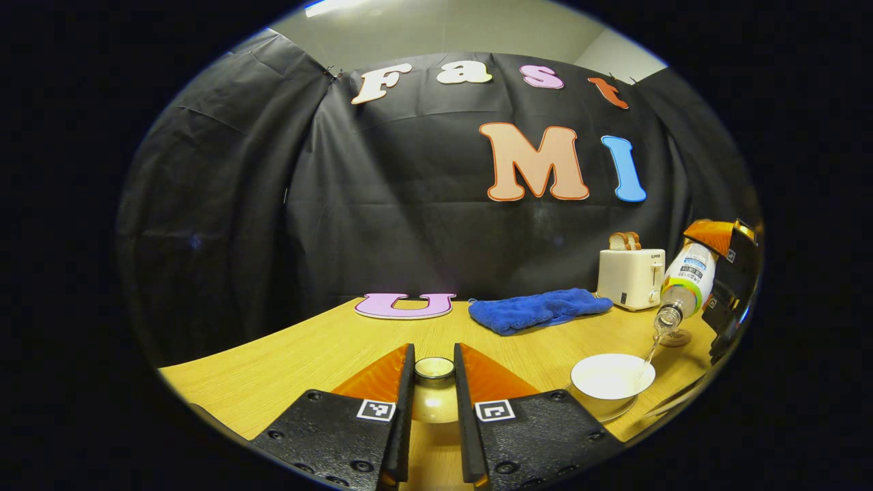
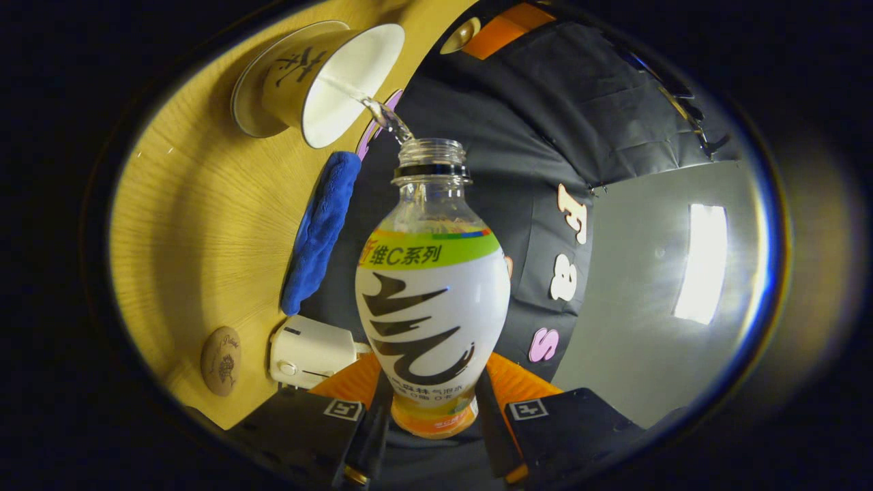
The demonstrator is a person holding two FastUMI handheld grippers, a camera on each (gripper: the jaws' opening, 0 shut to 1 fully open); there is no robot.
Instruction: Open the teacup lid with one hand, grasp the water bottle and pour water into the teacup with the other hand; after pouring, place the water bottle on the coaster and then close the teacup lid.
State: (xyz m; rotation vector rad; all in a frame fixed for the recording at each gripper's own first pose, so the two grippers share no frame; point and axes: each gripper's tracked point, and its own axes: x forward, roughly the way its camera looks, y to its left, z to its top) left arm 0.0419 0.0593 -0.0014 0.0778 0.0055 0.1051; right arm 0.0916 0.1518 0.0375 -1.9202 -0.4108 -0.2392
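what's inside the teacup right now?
A thin stream of water from the tilted bottle runs into the open teacup. Its white inner wall shows; the water level cannot be made out.

Blue cloth (image 1: 539, 310) flat on table (image 1: 286, 361), toaster (image 1: 631, 277) w/ bread just beside.

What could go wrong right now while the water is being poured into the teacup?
The stream from the tilted water bottle lands near the rim of the teacup, so a small wobble of the right gripper could spill water onto the table. The cup could also overflow if pouring runs long. The left gripper holds the lid by its knob, which might slip.
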